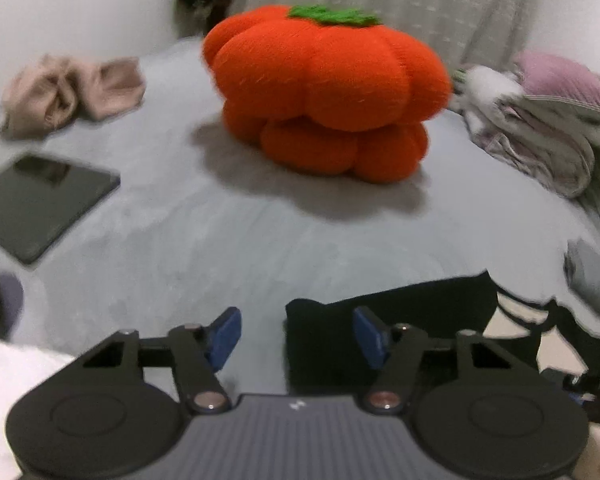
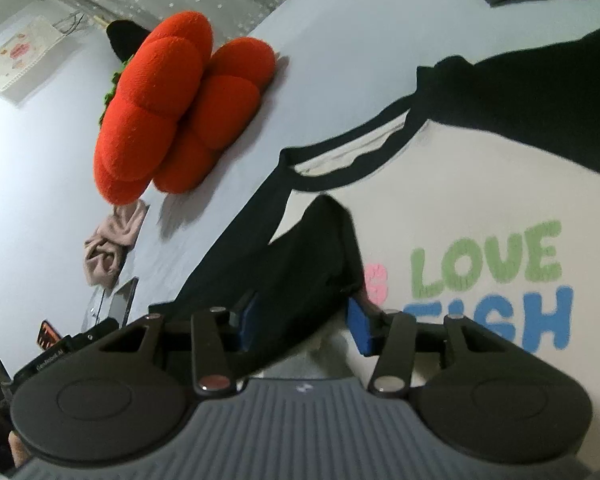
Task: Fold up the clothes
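On a pale grey-blue bed cover [image 1: 228, 224], the following items are recorded.

A cream T-shirt [image 2: 472, 208] with black sleeves and a black neck band is laid flat toward the near edge; the words LOVE and FISH are printed on its front in green and blue. One black sleeve [image 2: 292, 264] is folded inward across the cream body.

The right gripper [image 2: 300, 320] is held low over that sleeve with its blue pads partly apart. The black cloth is seen between the two fingers; whether it is pinched cannot be told.

The left gripper [image 1: 296, 336] is held just above the cover at the edge of the black cloth [image 1: 400, 320]. Its jaws are set about half open. The right-hand pad [image 1: 370, 336] is seen against the black cloth, the left-hand one over bare cover; nothing is gripped.

An orange plush pumpkin [image 1: 324, 92] with a green stalk patch is placed behind the shirt, well apart from both grippers.

A crumpled beige garment [image 1: 72, 92] is noted to the far left of the left wrist view, and a dark flat tablet [image 1: 40, 204] nearer on that side.

A heap of grey, white and lilac clothes [image 1: 540, 120] is piled at the right.
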